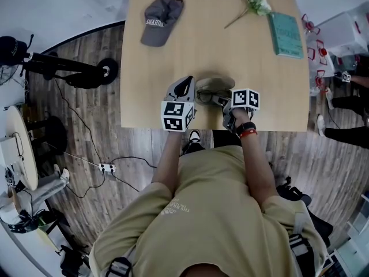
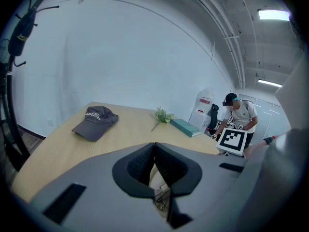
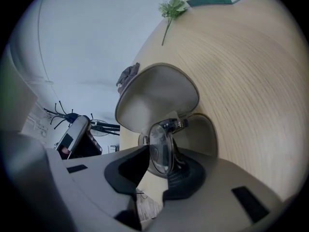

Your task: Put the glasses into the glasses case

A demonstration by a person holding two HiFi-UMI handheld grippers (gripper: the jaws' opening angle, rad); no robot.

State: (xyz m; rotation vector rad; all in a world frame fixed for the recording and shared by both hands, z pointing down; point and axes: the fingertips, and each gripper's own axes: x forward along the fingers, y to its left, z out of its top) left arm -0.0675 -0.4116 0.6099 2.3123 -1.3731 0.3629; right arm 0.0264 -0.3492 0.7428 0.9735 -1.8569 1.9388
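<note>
The beige glasses case [image 1: 214,85] lies open at the table's near edge, its lid [image 3: 157,98] raised over the hollow base [image 3: 203,134]. My right gripper [image 3: 154,166] points down into the base with the folded glasses [image 3: 161,151] between its jaws. The lens leans on the right-hand pad [image 3: 186,170], and the left-hand pad looks just clear of it, so the jaws stand open around the glasses. In the head view the right gripper [image 1: 222,101] is at the case's near right side. My left gripper [image 1: 190,88] is at the case's left end, and its jaws [image 2: 154,151] are shut on the case's beige edge.
On the wooden table [image 1: 173,62] a grey cap [image 1: 161,19] lies far left, with a flower sprig [image 1: 253,2] and a green book [image 1: 285,33] far right. A person [image 2: 236,117] stands beyond the table's right end. Cables and stands cover the floor at left.
</note>
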